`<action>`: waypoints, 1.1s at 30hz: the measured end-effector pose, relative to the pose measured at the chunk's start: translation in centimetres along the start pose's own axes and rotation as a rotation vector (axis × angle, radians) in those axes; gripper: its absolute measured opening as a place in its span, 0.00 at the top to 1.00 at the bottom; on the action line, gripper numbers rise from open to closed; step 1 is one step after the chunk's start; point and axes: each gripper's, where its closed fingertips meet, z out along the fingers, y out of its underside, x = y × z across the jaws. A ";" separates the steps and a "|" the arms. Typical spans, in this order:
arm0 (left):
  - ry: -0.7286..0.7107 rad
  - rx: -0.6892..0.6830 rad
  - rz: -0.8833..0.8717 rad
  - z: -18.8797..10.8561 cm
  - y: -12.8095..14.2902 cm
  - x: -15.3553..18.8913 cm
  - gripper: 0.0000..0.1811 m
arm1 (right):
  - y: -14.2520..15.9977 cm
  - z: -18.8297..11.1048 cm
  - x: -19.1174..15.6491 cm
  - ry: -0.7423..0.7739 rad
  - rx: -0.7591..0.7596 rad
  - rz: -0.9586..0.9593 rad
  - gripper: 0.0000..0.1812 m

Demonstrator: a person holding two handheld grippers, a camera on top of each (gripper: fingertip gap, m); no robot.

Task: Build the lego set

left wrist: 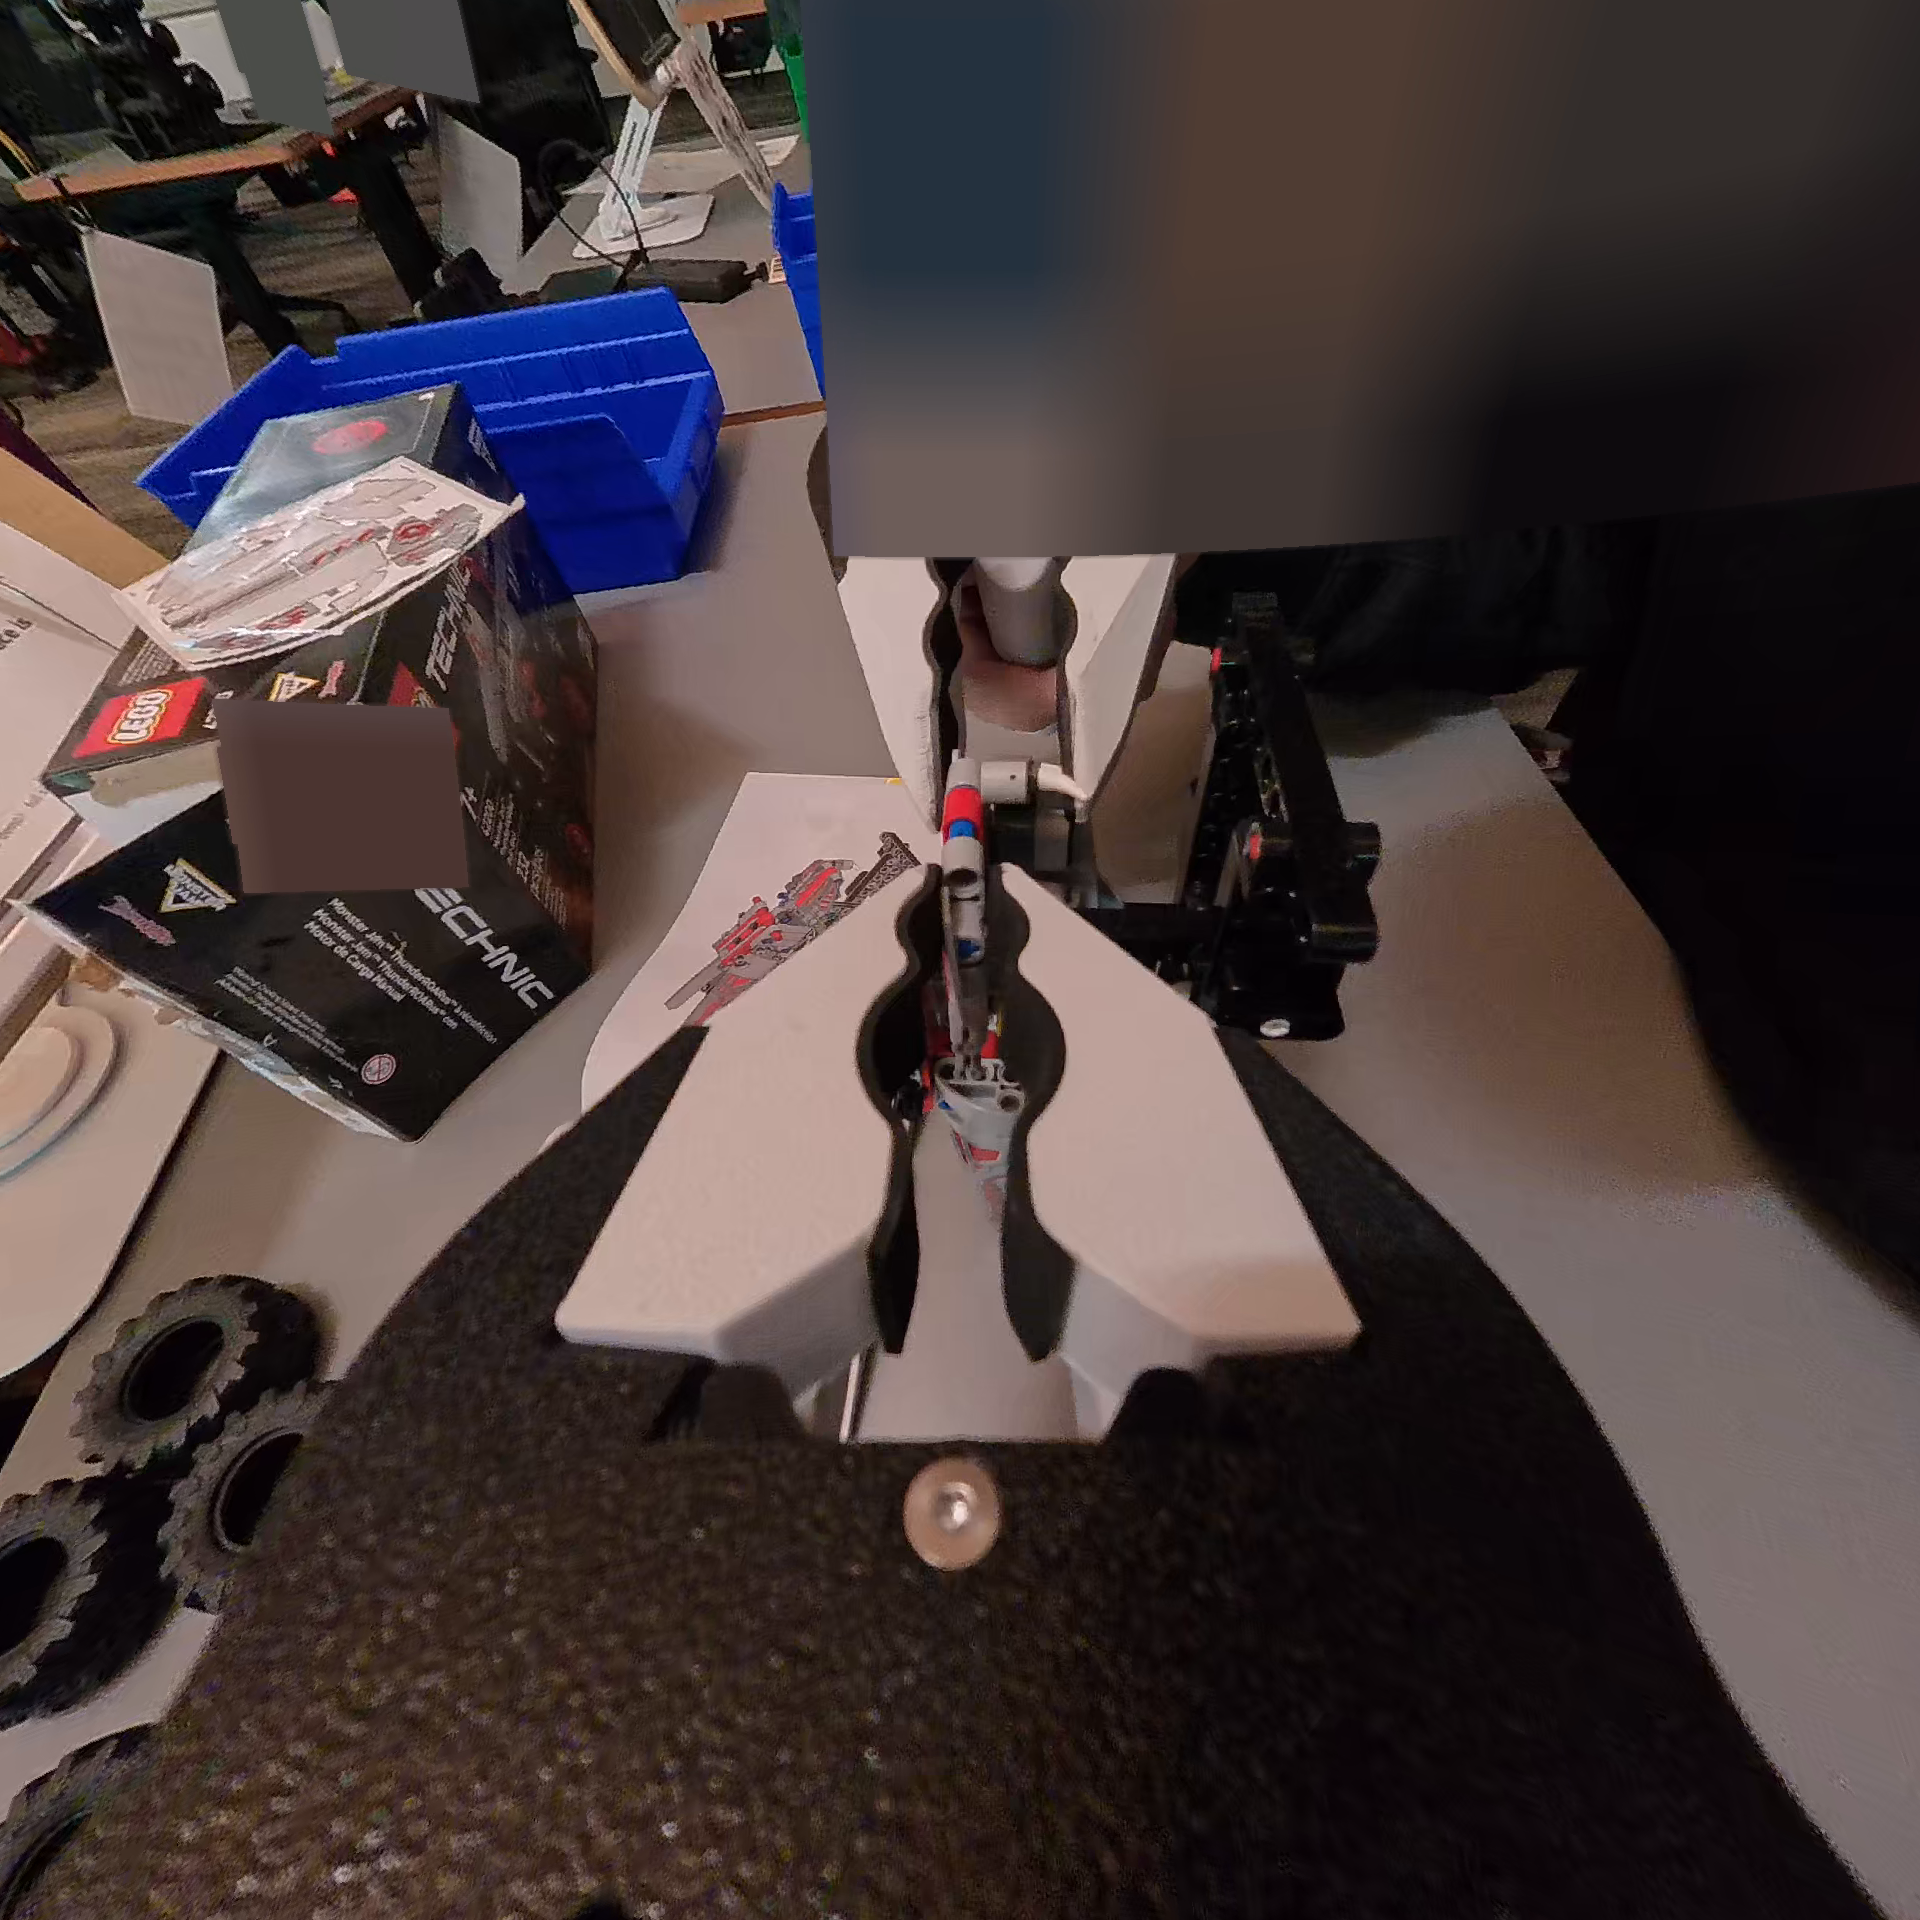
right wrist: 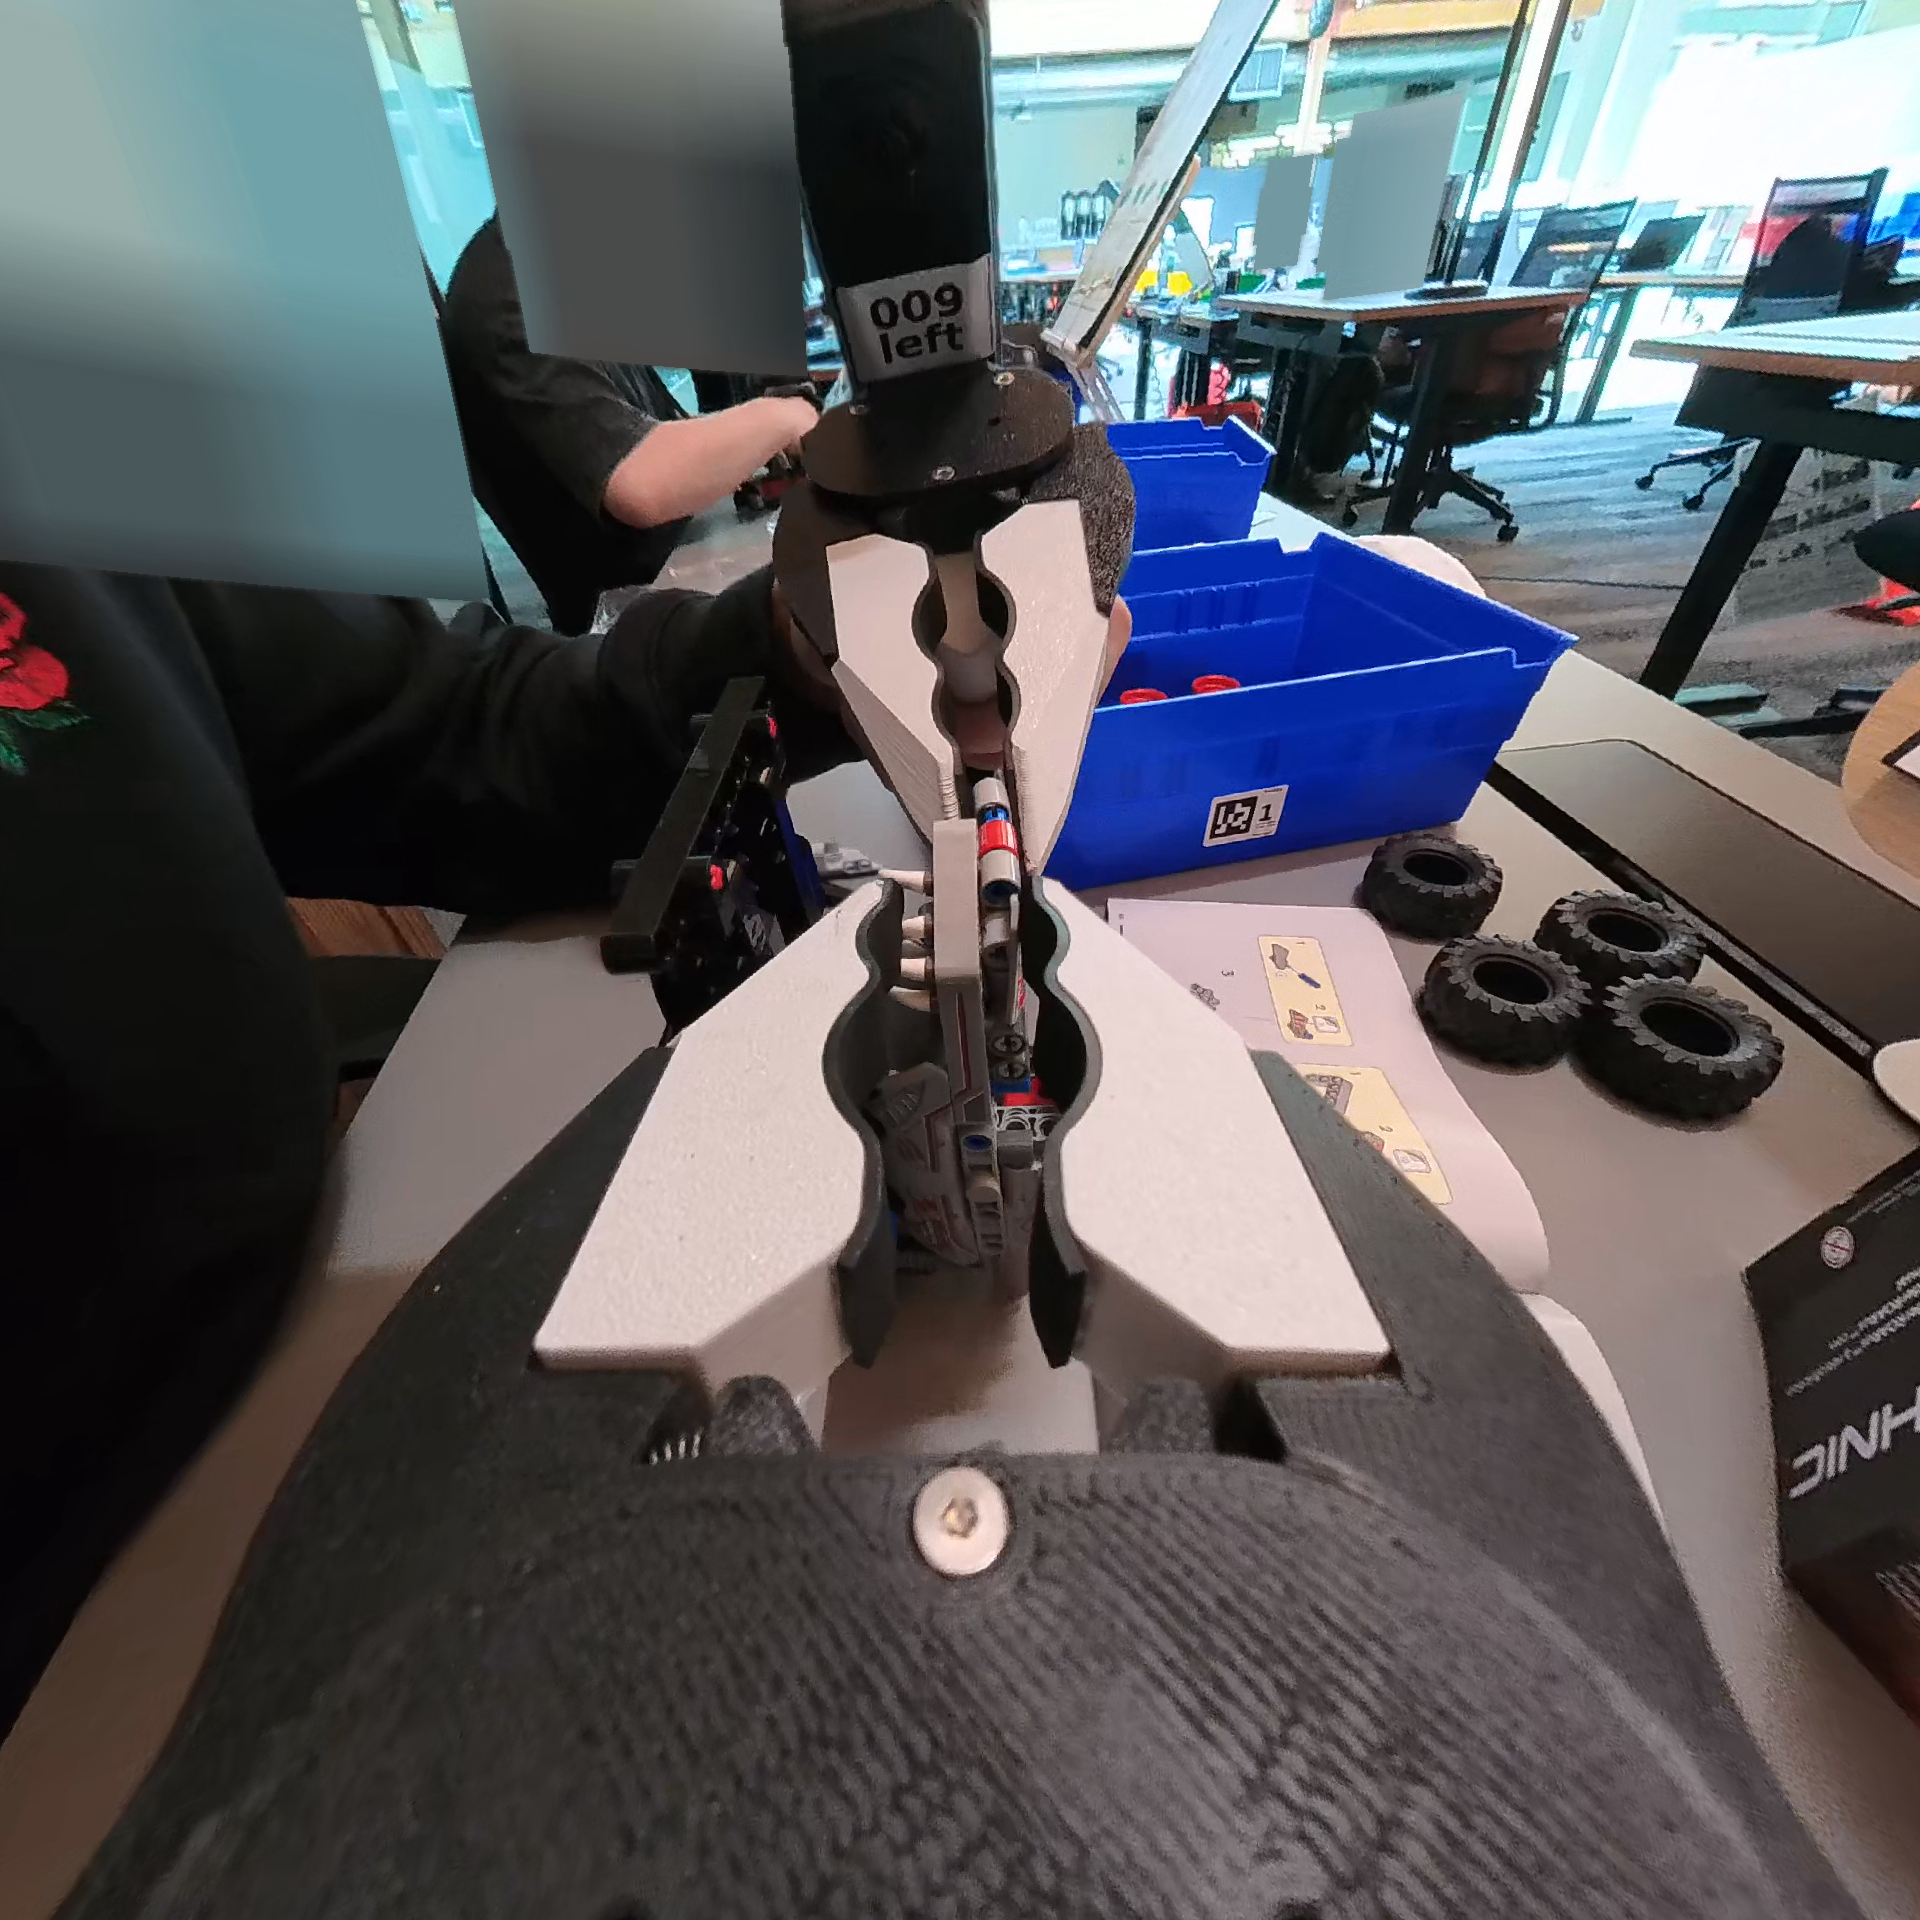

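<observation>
A thin grey lego sub-assembly [left wrist: 966,966] with red and blue pins is held upright above the table between both grippers. My left gripper [left wrist: 961,883] is shut on one end of it. My right gripper [right wrist: 956,904] is shut on the other end, where the grey panel [right wrist: 961,997] shows between its fingers. The two grippers face each other tip to tip: the right gripper [left wrist: 1003,769] shows in the left wrist view and the left gripper [right wrist: 987,821] shows in the right wrist view. A black lego chassis [left wrist: 1273,831] stands on the table just beside them [right wrist: 717,862].
Several black tyres [right wrist: 1558,987] lie on the table [left wrist: 177,1371]. An instruction sheet [right wrist: 1299,997] lies under the grippers. A blue bin [right wrist: 1299,727] holds red parts. The dark lego box [left wrist: 343,831] stands nearby. A person's dark sleeve [right wrist: 468,727] reaches in. The grippers are tip to tip, or close to it.
</observation>
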 end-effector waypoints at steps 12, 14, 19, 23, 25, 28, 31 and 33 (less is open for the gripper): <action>0.001 0.006 0.013 0.5 -0.3 0.3 0.98 | -2.9 -3.5 -0.6 0.014 0.120 -0.030 0.95; -0.001 0.007 0.022 0.6 -0.4 0.4 0.97 | -2.4 -3.5 0.0 0.024 0.069 -0.052 1.00; 0.000 0.013 0.028 0.9 -0.6 0.4 0.98 | -0.7 -2.3 0.6 0.008 -0.048 -0.088 1.00; 0.023 0.039 0.003 1.0 -0.7 0.3 0.98 | -0.6 -2.6 0.6 0.015 -0.063 -0.101 1.00; 0.033 0.053 -0.009 1.1 -0.7 0.3 0.98 | -0.4 -3.2 0.7 0.031 -0.079 -0.114 1.00; 0.038 0.060 -0.009 1.1 -0.7 0.3 0.98 | -0.3 -3.0 0.5 0.017 -0.067 -0.104 1.00; 0.034 0.062 -0.012 1.1 -0.7 0.2 0.98 | -0.3 -2.9 0.1 0.022 -0.071 -0.132 1.00; 0.039 0.064 -0.014 1.1 -0.7 0.2 0.98 | -0.1 -2.9 0.7 0.070 -0.096 -0.151 1.00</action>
